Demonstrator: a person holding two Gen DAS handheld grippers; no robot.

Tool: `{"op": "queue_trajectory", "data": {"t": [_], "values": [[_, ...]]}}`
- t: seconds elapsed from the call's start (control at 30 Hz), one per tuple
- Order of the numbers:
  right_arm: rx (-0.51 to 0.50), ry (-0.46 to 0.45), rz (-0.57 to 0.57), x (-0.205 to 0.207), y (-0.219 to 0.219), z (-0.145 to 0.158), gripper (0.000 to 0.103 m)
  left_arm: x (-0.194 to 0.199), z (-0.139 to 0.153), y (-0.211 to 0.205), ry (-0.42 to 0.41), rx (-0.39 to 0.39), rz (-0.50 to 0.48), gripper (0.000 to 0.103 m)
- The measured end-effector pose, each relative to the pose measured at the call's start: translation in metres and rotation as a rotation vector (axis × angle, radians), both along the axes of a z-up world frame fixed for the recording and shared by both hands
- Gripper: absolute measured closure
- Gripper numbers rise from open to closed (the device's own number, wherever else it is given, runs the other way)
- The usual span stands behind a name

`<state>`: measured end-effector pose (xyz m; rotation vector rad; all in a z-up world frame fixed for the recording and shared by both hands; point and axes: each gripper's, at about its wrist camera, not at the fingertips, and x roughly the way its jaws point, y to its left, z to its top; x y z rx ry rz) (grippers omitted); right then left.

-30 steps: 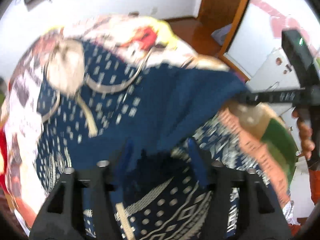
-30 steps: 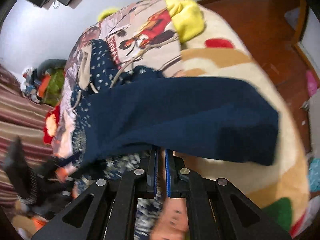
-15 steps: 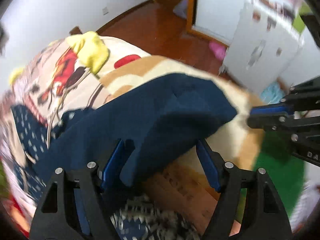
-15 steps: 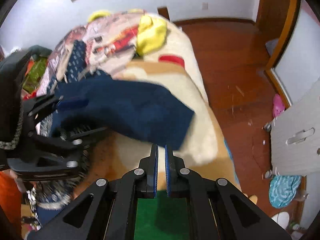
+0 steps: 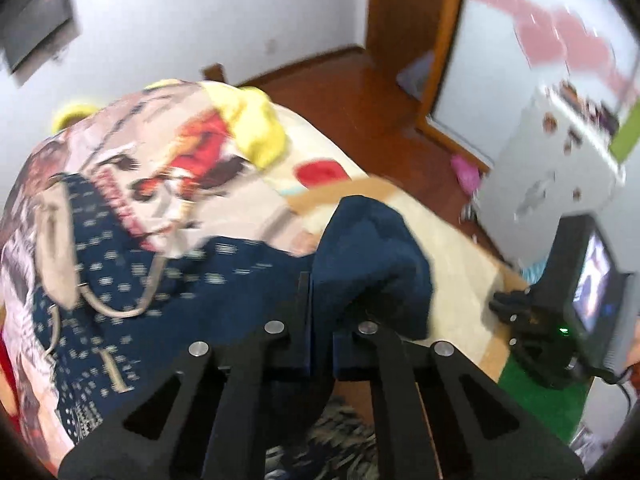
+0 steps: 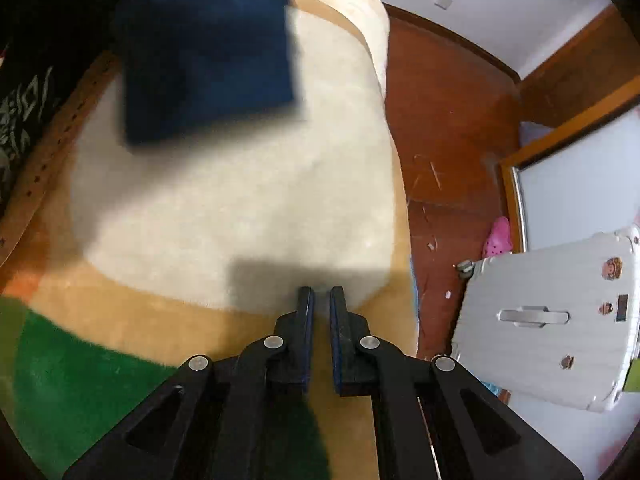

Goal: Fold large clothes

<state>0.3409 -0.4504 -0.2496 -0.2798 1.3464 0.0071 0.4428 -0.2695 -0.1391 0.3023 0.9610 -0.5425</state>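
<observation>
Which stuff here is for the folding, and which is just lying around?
For the folding:
- plain navy blue garment, pinched in the left gripper
- right gripper, shut on nothing

Just lying around:
- fluffy yellow cloth
- navy white-patterned cloth
- white hard-shell suitcase
- pink shoe on the wooden floor

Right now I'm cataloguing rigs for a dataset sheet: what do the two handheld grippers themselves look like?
Both match. The left gripper and the right gripper each have matte black linkage arms with triangular cutouts, silver round pivot pins, and two flat black fingers lined with blue pads. The left wrist view also shows the right unit's black body carrying a small lit screen, a green indicator light and a black cable.
</observation>
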Motion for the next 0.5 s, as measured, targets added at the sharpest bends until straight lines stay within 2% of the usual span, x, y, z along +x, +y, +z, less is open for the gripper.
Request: {"op": "queue_trajectory", "data": {"t": [0.17, 0.27, 0.37, 0.43, 0.5], "values": [[-0.015, 0.01, -0.005, 0.005, -0.005, 0.001, 0.1, -0.001, 0.033, 0.071, -0.049, -0.053, 0.114, 0.097], [0.019, 0.009, -0.111, 0.012, -0.013, 0.017, 0.1, -0.003, 0.04, 0.119, -0.049, -0.085, 0.186, 0.097], [0.204, -0.061, -0.145, 0.016, -0.004, 0.048, 0.1, -0.007, 0.037, 0.165, -0.036, -0.096, 0.249, 0.097], [0.367, -0.087, -0.15, 0.02, 0.009, 0.07, 0.1, -0.013, 0.03, 0.191, -0.021, -0.092, 0.284, 0.097], [0.479, -0.095, -0.129, 0.025, 0.026, 0.084, 0.1, -0.019, 0.021, 0.212, 0.003, -0.099, 0.313, 0.097]]}}
